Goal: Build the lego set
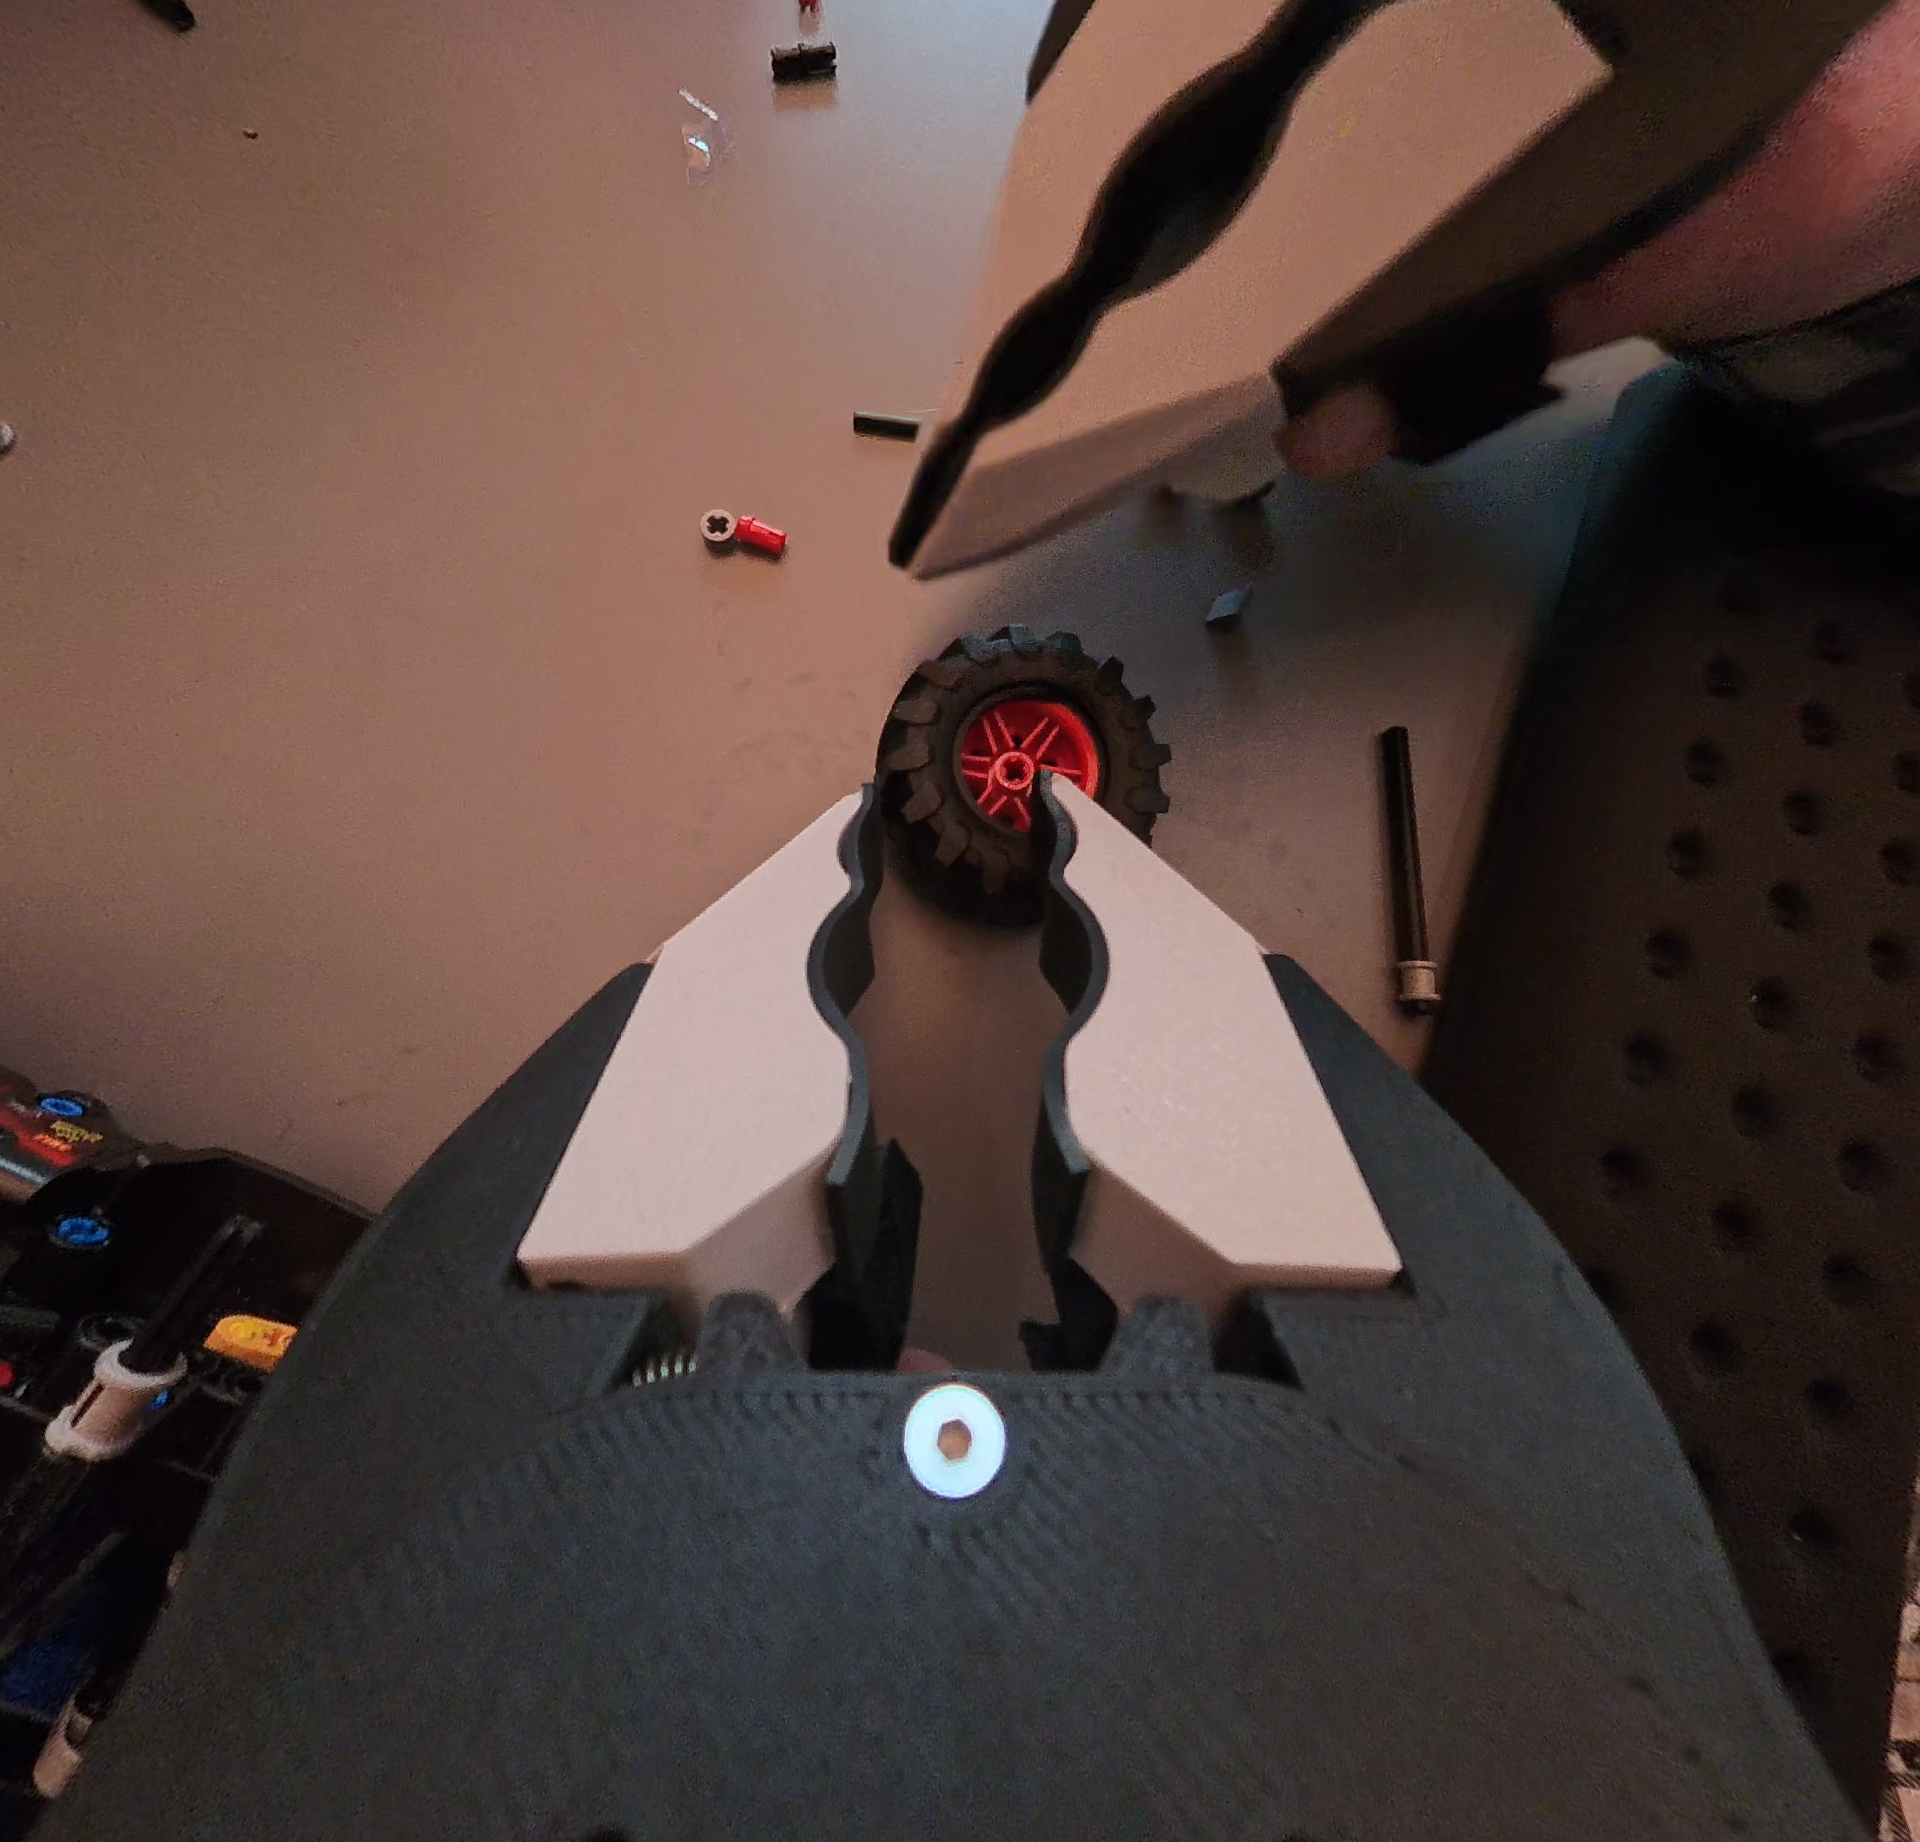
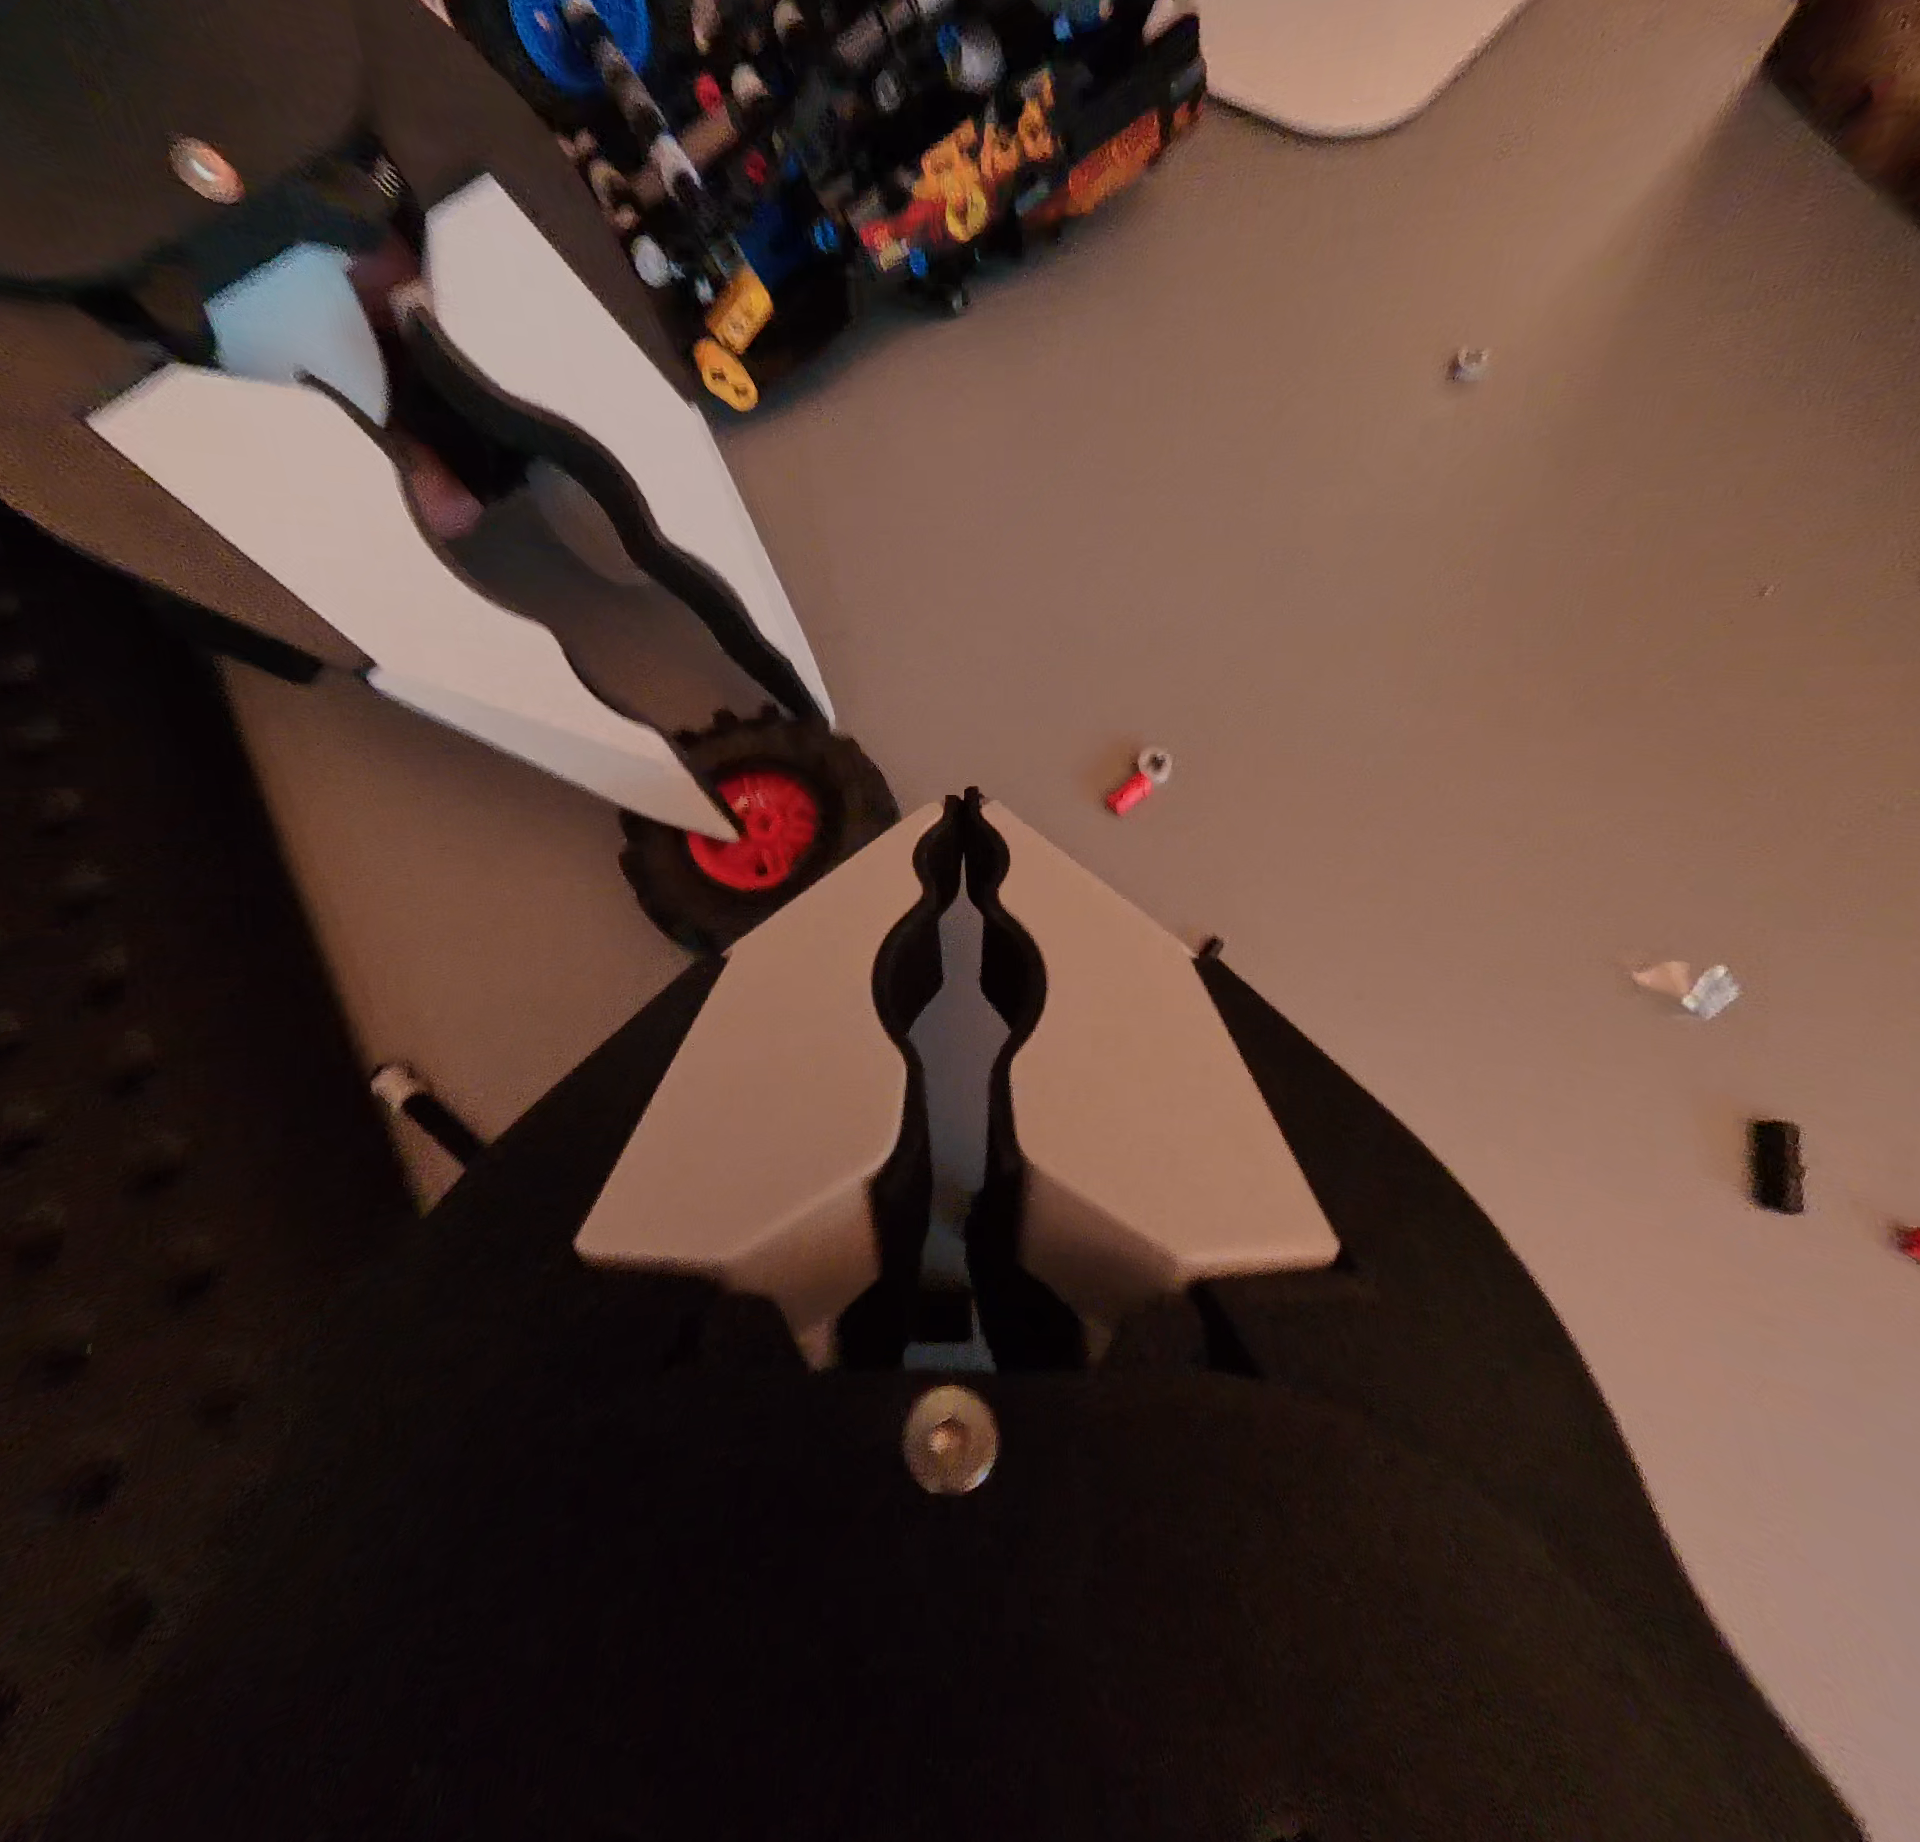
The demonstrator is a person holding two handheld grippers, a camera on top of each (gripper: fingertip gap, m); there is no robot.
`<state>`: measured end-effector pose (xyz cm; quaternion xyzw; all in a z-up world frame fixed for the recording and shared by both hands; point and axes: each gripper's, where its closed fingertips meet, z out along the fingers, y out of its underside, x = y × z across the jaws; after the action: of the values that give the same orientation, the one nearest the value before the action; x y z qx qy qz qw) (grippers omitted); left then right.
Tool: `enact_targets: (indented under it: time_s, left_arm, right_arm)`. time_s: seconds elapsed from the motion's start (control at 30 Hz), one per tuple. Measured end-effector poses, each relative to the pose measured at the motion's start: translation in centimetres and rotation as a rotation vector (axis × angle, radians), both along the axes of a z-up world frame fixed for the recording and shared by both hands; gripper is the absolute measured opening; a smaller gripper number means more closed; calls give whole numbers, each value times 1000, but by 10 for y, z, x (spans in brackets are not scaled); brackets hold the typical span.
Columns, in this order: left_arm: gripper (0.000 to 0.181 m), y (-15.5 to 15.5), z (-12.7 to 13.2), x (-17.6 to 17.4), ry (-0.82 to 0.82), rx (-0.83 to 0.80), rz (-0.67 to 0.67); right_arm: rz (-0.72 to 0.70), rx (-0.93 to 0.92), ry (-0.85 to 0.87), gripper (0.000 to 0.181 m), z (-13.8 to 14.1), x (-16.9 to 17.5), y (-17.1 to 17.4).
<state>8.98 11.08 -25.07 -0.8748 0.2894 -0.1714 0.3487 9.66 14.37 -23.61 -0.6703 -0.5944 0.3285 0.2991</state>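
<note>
My left hand-held gripper (image 1: 956, 790) is spread around the wheel (image 1: 1023, 769), a knobby black rubber tyre on a red spoked rim, which stands on edge on the counter (image 1: 416, 649). One fingertip sits against the tyre's outer tread, the other reaches across the red rim near the hub; whether both are bearing on it yet I cannot tell. My right hand-held gripper (image 2: 964, 803) is pressed together with nothing between its tips, hovering just beside the wheel.

I judge the wheel light, and easy to knock over or send rolling while it stands like this. The tyre is soft and grippy, so it should give a little and not slip. The rim is hard plastic and smoother, and a tip on the spokes may skate. I would take it across the tread, both tips on rubber, and leave the hub hole free for an axle. The partly built truck (image 2: 935, 130), with its blue wheel, stands well apart.
</note>
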Motion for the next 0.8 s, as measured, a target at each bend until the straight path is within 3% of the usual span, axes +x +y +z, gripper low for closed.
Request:
enact_targets:
  time_s: [0.07, 0.17, 0.2, 0.27, 0.5, 0.7, 0.8]
  left_arm:
    - [28, 0, 0, 0, 0, 0, -2]
    - [28, 0, 0, 0, -6, -3, -3]
    - [28, 0, 0, 0, -4, -3, -3]
    - [28, 0, 0, 0, -5, -3, -2]
    - [28, 0, 0, 1, -3, -3, -4]
    - [28, 0, 0, 1, -9, -2, -6]
    - [28, 0, 0, 1, -7, -4, -9]
  right_arm:
    - [47, 8, -47, 0, -10, 3, -7]
    - [43, -17, 14, 0, 4, 2, -9]
    - [38, -54, 33, 13, 6, 1, -9]
    - [76, -90, -8, 17, -4, 0, -16]
    - [66, -73, -2, 0, -2, -6, -14]
    - [95, -110, 5, 2, 4, -4, -18]
    - [99, -106, -46, 13, -7, -4, -20]
